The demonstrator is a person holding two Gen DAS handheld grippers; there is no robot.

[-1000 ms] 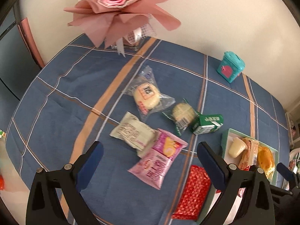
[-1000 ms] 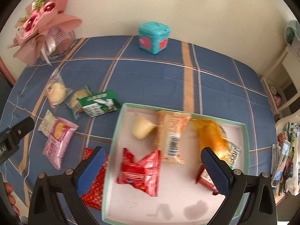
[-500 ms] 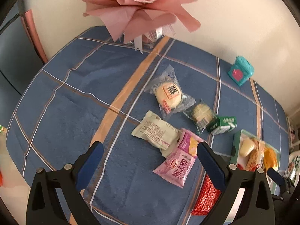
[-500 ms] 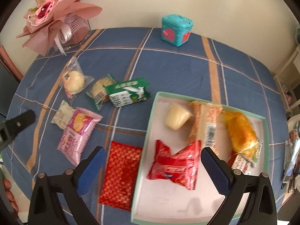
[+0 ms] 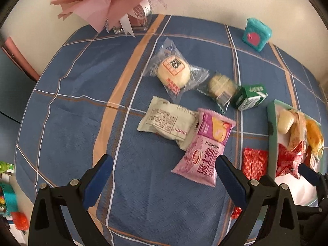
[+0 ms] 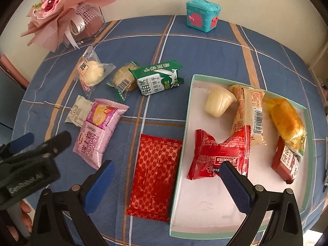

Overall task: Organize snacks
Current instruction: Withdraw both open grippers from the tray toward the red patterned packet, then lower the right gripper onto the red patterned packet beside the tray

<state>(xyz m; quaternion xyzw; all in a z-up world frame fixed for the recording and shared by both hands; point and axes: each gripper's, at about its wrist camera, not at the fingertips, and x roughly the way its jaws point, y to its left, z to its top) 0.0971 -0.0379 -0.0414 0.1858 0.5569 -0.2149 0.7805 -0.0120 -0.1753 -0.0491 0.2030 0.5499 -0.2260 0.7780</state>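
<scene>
Snacks: red foil packet [image 6: 155, 177] on bench [image 6: 205, 53] touching tray [image 6: 185, 127] at 9 o'clock, pink roll pack [image 5: 205, 147] at 12 of left tool [image 5: 162, 178], both tools incl. right tool [image 6: 166, 181] wide apart, empty.

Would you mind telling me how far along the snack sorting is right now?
About half done. Five snacks already lie in the tray, including the red pouch and jelly cup. Neither the left claw nor the right claw holds anything; both are open. Six remain on the cloth, among them the flat red packet and pink Swiss roll.
</scene>
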